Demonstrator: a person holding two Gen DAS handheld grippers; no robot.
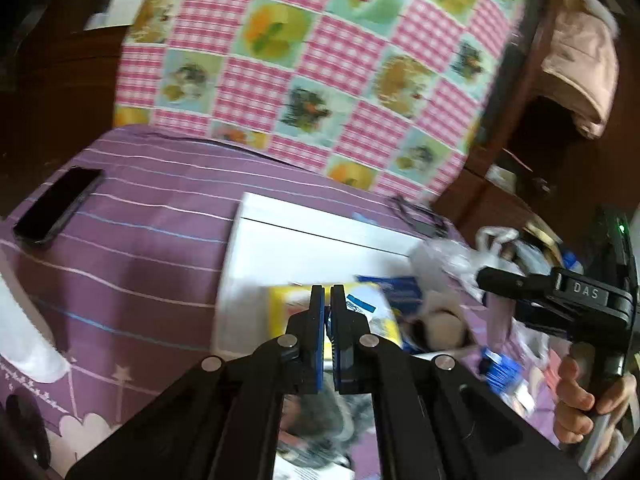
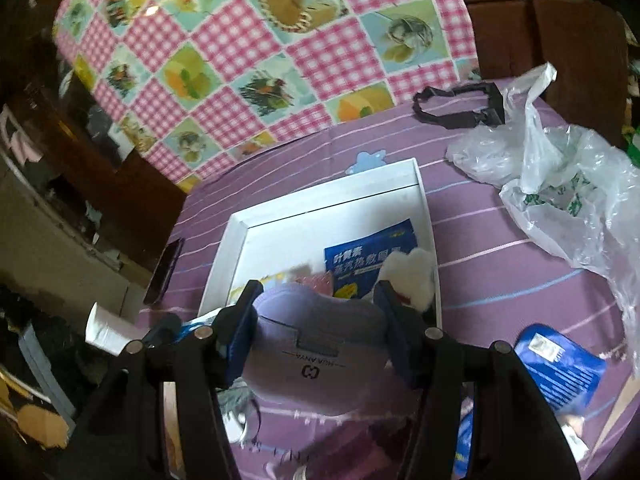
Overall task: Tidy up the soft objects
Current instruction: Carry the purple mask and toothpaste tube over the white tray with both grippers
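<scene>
A white tray [image 2: 236,240] lies on the purple striped cloth. In it are a blue packet [image 2: 368,256], a yellow packet [image 1: 288,312] and a white fluffy toy [image 2: 416,276]. My right gripper [image 2: 318,312] is shut on a lilac padded eye mask [image 2: 320,344] and holds it over the tray's near edge. My left gripper [image 1: 327,300] has its jaws nearly together just above the yellow packet; whether it grips anything I cannot tell. The right gripper also shows in the left wrist view [image 1: 520,284], held by a hand at the right.
A black phone [image 1: 56,204] lies left of the tray. A crumpled clear plastic bag [image 2: 560,184] and a black strap [image 2: 456,104] lie to the right. Another blue packet [image 2: 560,364] lies near right. A pink checked cushion [image 2: 260,60] stands behind.
</scene>
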